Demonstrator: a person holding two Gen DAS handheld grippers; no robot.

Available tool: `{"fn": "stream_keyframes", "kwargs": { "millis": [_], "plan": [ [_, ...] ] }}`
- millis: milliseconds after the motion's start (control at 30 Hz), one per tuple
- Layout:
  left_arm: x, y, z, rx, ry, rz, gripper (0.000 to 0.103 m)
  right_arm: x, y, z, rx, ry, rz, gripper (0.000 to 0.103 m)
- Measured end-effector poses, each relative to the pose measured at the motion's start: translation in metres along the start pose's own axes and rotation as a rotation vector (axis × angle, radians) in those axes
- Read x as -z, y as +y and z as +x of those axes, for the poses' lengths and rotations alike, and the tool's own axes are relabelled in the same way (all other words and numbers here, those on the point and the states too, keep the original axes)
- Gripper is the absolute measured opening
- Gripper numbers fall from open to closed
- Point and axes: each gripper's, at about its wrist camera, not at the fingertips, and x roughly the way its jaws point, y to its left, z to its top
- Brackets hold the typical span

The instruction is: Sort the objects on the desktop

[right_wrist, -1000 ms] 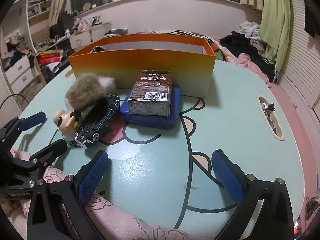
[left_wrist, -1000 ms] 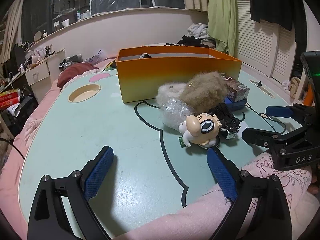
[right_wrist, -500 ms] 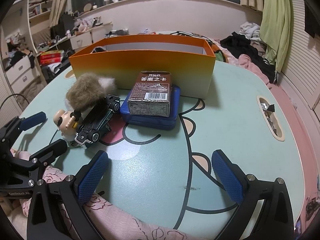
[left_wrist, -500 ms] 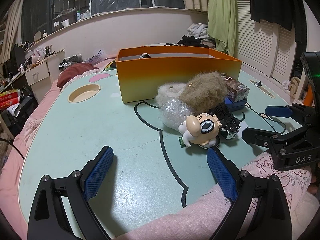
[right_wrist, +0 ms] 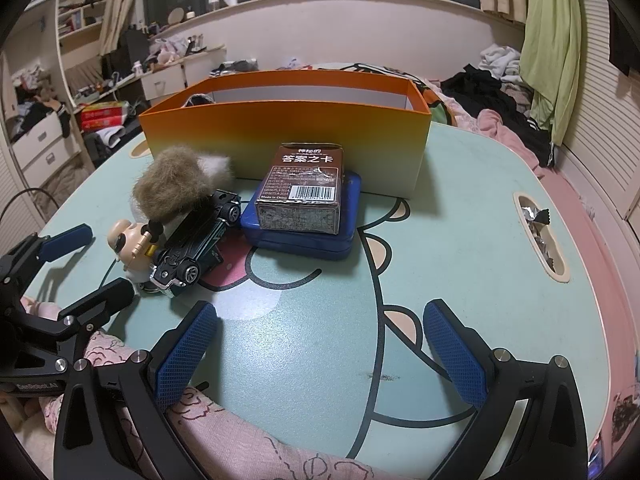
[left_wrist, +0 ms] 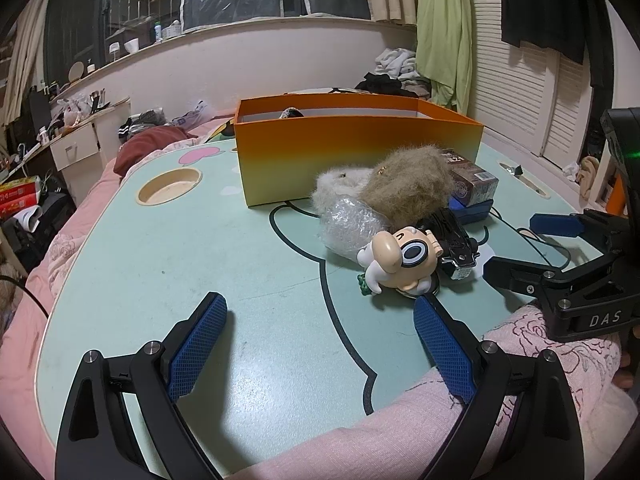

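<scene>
The cartoon figurine lies on the table just ahead-right of my left gripper, nearer than my right gripper; I read both with fingers spread, holding nothing.

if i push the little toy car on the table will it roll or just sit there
The toy car has exposed wheels, so it would probably roll along its length. It lies against the cartoon figure and under the brown fur ball, so a push may drag those too. It looks small and rigid.
</scene>
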Motion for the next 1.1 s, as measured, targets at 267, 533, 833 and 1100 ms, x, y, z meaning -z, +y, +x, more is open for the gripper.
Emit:
{"fn": "stream_keyframes", "kwargs": {
  "millis": [267, 533, 833, 1100],
  "plan": [
    [-0.010, 0.000, -0.010, 0.041, -0.042, 0.003, 0.088, -0.001, 0.001, -0.002, -0.001, -0.001, 0.001, 0.103],
    [-0.031, -0.009, 0.004, 0.165, 0.022, -0.002, 0.077, -0.001, 0.002, -0.003, -0.007, -0.009, 0.007, 0.103],
    [-0.021, -0.012, 0.004, 0.186, 0.032, 0.004, 0.044, -0.003, -0.007, -0.019, -0.152, -0.102, 0.096, 0.096],
    [-0.018, 0.021, -0.013, 0.160, -0.027, -0.099, 0.043, -0.040, 0.024, -0.022, -0.206, -0.143, 0.059, 0.062]
  ]
}}
